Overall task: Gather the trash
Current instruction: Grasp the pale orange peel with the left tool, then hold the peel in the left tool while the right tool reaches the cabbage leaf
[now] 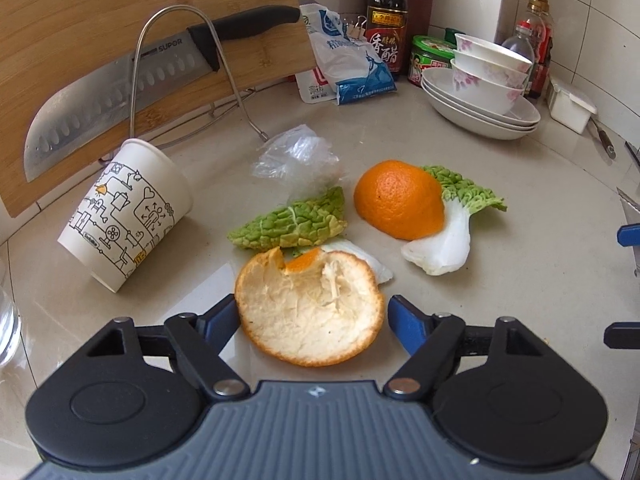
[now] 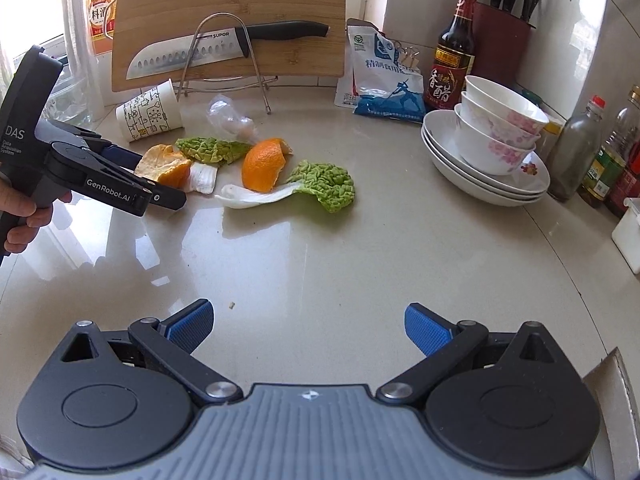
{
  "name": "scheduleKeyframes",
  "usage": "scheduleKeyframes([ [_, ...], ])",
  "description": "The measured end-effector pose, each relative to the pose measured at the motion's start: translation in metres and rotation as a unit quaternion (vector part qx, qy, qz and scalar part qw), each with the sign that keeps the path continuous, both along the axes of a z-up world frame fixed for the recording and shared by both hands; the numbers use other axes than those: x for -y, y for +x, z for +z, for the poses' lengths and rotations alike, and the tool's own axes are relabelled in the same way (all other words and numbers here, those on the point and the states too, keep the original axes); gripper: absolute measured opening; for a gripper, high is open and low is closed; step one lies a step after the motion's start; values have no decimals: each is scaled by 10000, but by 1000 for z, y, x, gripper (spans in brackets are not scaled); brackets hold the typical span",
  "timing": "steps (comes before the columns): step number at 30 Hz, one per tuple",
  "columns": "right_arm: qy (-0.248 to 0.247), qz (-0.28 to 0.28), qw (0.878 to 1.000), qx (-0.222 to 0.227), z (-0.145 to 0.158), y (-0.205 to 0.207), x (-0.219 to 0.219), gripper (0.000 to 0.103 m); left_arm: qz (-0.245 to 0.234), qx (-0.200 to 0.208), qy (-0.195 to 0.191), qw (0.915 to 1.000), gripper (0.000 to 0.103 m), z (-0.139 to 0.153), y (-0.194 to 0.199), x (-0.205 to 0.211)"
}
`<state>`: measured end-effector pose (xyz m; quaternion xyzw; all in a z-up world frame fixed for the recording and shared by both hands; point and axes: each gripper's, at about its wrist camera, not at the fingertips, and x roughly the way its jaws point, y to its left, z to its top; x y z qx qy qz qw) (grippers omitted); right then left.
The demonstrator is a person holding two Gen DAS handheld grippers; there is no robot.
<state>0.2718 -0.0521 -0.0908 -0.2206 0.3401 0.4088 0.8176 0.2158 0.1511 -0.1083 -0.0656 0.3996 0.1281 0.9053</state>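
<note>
An orange peel cup (image 1: 312, 320) lies white side up on the pale counter (image 2: 320, 248). My left gripper (image 1: 314, 320) straddles the peel cup, a blue pad close on each side, and no firm pinch shows. In the right wrist view the left gripper (image 2: 160, 178) reaches the same peel cup (image 2: 164, 168) from the left. Behind lie a domed orange peel (image 1: 400, 200), a green cabbage piece (image 1: 292, 220), a cabbage leaf with white stalk (image 1: 452, 232), crumpled clear plastic (image 1: 300, 160) and a tipped paper cup (image 1: 124, 216). My right gripper (image 2: 308, 324) hovers open over bare counter, holding nothing.
A cutting board (image 2: 228, 8) with a knife (image 2: 200, 52) leans on a wire rack at the back. Stacked bowls and plates (image 2: 492, 148) sit at the right, beside a vinegar bottle (image 2: 456, 48), a salt bag (image 2: 388, 76) and a knife block (image 2: 500, 36). A hand (image 2: 24, 216) holds the left gripper.
</note>
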Motion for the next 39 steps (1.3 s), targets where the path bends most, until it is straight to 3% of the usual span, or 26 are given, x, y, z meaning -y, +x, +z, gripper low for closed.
scheduleKeyframes([
  [3,15,127,9999,55,0,6,-13,103,27,56,-10,10000,64,4,-2,-4],
  [6,18,211,9997,88,-2,13,-27,103,43,90,-136,9999,57,8,-6,-9],
  [17,201,622,9974,300,-3,31,-85,102,31,222,-234,9995,56,30,-23,-12],
  [25,254,1014,9939,359,-5,38,-119,89,86,247,-333,9991,56,34,-27,-15],
  [30,105,1287,9905,471,-15,26,-123,86,122,231,-354,9990,56,33,-28,-17],
  [39,-92,1025,9920,728,-24,35,-114,80,135,190,-402,9989,56,30,-27,-17],
])
